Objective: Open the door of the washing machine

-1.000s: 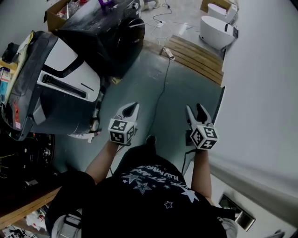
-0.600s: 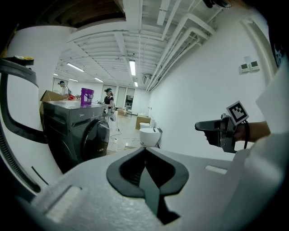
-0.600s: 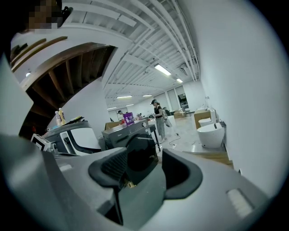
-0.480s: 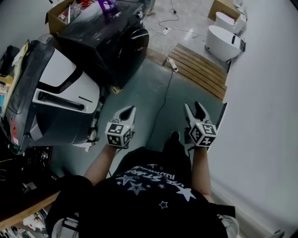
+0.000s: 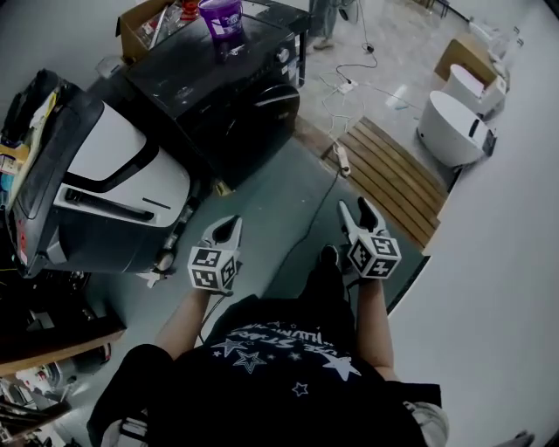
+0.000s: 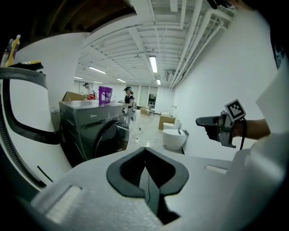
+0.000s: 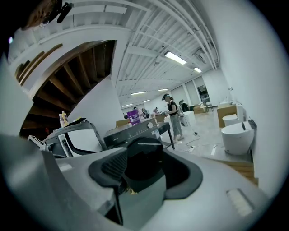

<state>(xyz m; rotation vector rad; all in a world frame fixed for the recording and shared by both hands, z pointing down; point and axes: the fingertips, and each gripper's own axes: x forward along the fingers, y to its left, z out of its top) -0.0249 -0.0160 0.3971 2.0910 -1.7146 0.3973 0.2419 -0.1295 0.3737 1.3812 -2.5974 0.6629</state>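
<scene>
The black front-loading washing machine [image 5: 229, 87] stands at the top of the head view, its round door [image 5: 262, 113] shut and a purple bucket [image 5: 222, 16] on its lid. My left gripper [image 5: 227, 229] and right gripper [image 5: 353, 212] hover side by side over the grey floor, well short of the machine, both shut and empty. In the left gripper view the washing machine [image 6: 92, 128] is ahead on the left, and the right gripper [image 6: 211, 122] shows at the right. In the right gripper view the washing machine [image 7: 135, 131] lies straight beyond the jaws.
A large white and black appliance [image 5: 105, 188] stands at my left. A wooden pallet [image 5: 393, 179], a power strip with cable [image 5: 342, 159] and white tubs [image 5: 454, 122] lie ahead on the right. A white wall [image 5: 498, 297] runs along my right. People stand far off.
The view has swung so the washing machine now sits nearer the middle and fuller in frame. Both grippers keep their side-by-side pose and stay shut.
</scene>
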